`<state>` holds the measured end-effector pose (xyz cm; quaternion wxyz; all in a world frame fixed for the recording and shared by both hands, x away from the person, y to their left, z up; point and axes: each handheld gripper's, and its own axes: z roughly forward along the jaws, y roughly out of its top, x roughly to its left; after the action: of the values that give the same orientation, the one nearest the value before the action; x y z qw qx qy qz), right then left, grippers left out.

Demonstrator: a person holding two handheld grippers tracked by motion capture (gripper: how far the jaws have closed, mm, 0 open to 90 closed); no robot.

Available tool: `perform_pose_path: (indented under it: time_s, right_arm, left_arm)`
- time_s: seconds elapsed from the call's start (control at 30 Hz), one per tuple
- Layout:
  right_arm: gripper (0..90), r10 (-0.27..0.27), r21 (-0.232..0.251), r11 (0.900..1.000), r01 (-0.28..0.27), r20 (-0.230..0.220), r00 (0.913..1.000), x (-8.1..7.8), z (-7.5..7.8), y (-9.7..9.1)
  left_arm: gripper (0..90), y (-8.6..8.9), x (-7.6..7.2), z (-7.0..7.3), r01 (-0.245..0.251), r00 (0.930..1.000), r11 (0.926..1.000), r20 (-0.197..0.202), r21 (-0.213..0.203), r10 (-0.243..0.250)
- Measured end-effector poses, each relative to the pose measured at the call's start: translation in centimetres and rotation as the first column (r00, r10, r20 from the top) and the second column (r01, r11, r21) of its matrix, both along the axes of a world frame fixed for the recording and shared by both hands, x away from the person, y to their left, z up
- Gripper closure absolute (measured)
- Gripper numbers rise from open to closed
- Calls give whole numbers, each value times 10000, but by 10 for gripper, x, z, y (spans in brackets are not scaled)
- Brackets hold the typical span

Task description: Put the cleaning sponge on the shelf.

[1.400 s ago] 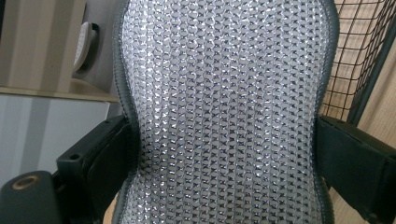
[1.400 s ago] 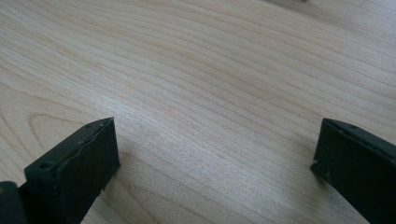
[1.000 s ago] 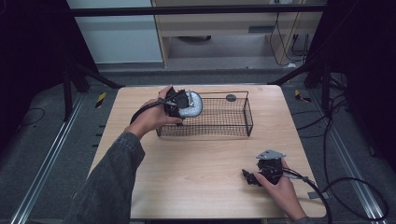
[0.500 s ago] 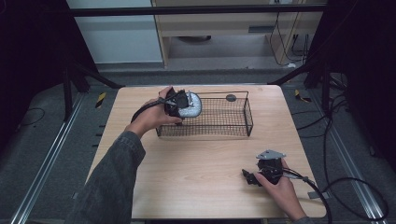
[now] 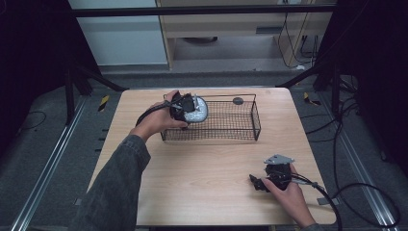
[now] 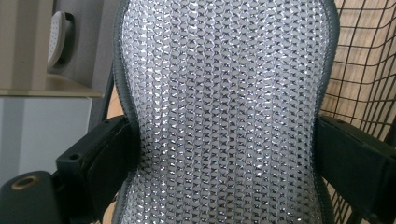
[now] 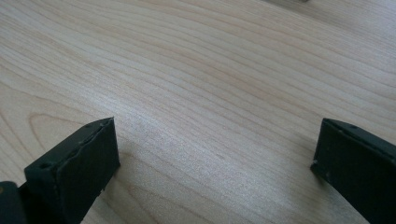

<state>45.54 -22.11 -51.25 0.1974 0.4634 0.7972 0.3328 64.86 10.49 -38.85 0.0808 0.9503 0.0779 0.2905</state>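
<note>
A silver mesh scrubbing pad [image 5: 198, 111] with a dark grey edge hangs over the left end of a black wire basket [image 5: 255, 117]. My left gripper [image 5: 184, 108] is shut on it. In the left gripper view the pad [image 6: 224, 70] stands upright and my left gripper [image 6: 224, 156] pinches its narrow waist between both black jaws. At the table's front right, my right gripper [image 5: 255, 183] rests low on the wood and points left. In the right gripper view my right gripper [image 7: 215, 140] is open, with bare wood between its jaws.
The basket stands at the back middle of the wooden table [image 5: 202, 168]. A small dark round thing [image 5: 237, 100] lies on the table just behind the basket. A black cable [image 5: 337, 197] trails off the right gripper over the table's right edge.
</note>
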Motion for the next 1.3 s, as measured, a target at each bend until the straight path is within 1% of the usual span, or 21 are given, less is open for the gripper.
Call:
perform_pose_path:
  time_s: [0.07, 0.23, 0.3, 0.4, 0.63, 0.8, 1.03, 1.1, 1.23, 1.3]
  right_arm:
    - [4, -6, 9, 10000, 6, -6, 10000, 0, 0, 0]
    - [4, -12, 11, 10000, 12, -8, 10000, 0, 0, 0]
    - [4, -14, 11, 10000, 14, -15, 10000, 0, 0, 0]
    - [4, -10, -15, 10000, 10, -25, 10000, 0, 0, 0]
    - [4, -18, -5, 10000, 18, -29, 10000, 0, 0, 0]
    - [4, -22, 8, 10000, 22, -19, 10000, 0, 0, 0]
    - [4, -22, 10, 10000, 22, -16, 10000, 0, 0, 0]
    - [4, -23, 10, 10000, 23, -18, 10000, 0, 0, 0]
    - [4, -38, 18, 10000, 38, -31, 10000, 0, 0, 0]
    - [4, -40, 15, 10000, 40, -27, 10000, 0, 0, 0]
  left_arm:
    - [67, 0, 1, 0, -95, 10000, 9999, 6, -38, 95]
    - [52, 1, 2, -2, -166, 9994, 9997, -304, -181, 161]
    - [42, 2, 3, -2, -283, 9987, 9989, -437, -384, 266]
    - [34, 3, 4, -3, -368, 9977, 9978, -581, -549, 336]
    - [39, 4, 3, 1, -333, 9978, 9961, -591, -813, 285]
    - [50, 3, 2, 2, -293, 9981, 9957, -558, -875, 245]
    - [101, 2, -2, 8, -170, 9983, 9933, -579, -1143, 104]
    - [110, 2, -3, 9, -140, 9982, 9932, -589, -1158, 72]
    - [144, 2, -6, 11, -76, 9987, 9912, -518, -1320, 7]
    - [160, 2, -8, 13, -79, 9985, 9901, -545, -1401, 3]
